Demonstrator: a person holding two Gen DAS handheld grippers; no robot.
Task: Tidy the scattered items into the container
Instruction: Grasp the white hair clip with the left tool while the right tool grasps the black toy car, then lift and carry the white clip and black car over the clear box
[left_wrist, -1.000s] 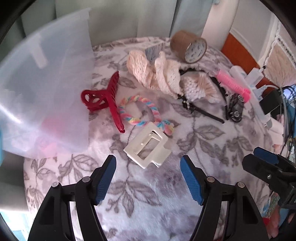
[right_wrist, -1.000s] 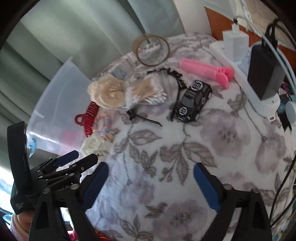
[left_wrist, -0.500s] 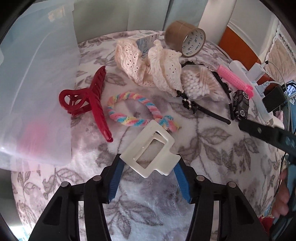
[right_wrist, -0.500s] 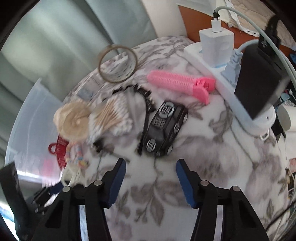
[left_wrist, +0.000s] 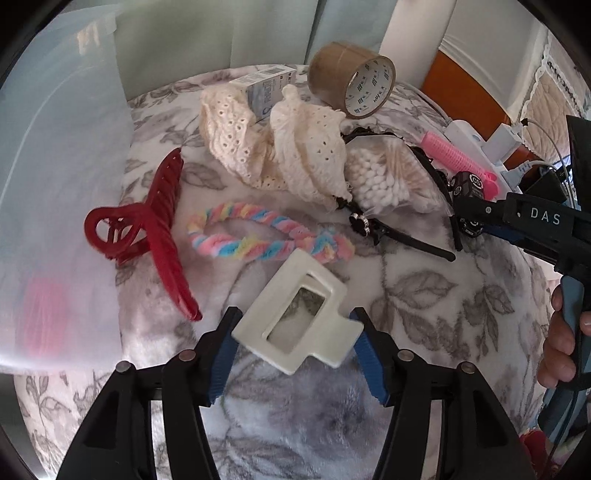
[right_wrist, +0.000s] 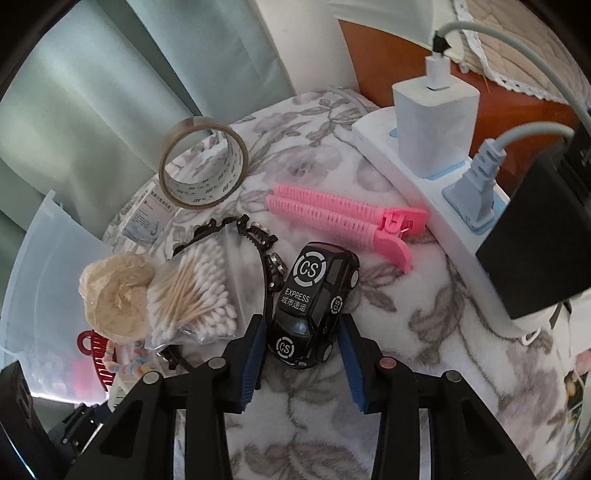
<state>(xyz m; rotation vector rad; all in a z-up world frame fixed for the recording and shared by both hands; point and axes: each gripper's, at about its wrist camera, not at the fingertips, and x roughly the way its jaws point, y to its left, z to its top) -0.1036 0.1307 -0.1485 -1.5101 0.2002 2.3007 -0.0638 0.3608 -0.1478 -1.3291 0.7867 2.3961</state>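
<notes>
White plastic, a square hair clip (left_wrist: 301, 325), lies between the jaws of the left gripper (left_wrist: 295, 354); the pads flank its 2 sides, contact cannot be confirmed, and the jaws are opening slightly. Between the jaws of the right gripper (right_wrist: 301, 354) a black toy car (right_wrist: 314, 310) is straddled; a gap shows on each side while the jaws are closing, so nothing is judged to be lifted yet.

Just beyond the left jaws, a pastel twisted hair tie (left_wrist: 266, 236) and, to their left, a red claw clip (left_wrist: 155, 236) are seen on the floral blanket (left_wrist: 424, 295). Farther off lie a cream lace scrunchie (left_wrist: 280, 147), a bag of cotton swabs (left_wrist: 384, 177), a black headband (left_wrist: 406, 240), a small box (left_wrist: 266, 86) and a tape roll (left_wrist: 351, 85). Beyond the right jaws a pink roller clip (right_wrist: 343, 218) lies near a power strip (right_wrist: 424, 177).

The translucent container (left_wrist: 55, 184) stands far left of the left jaws; only a blurred pink shape is made out through its wall. The task is judged barely begun: about 10 items remain outside, 2 of them about to be grasped.
</notes>
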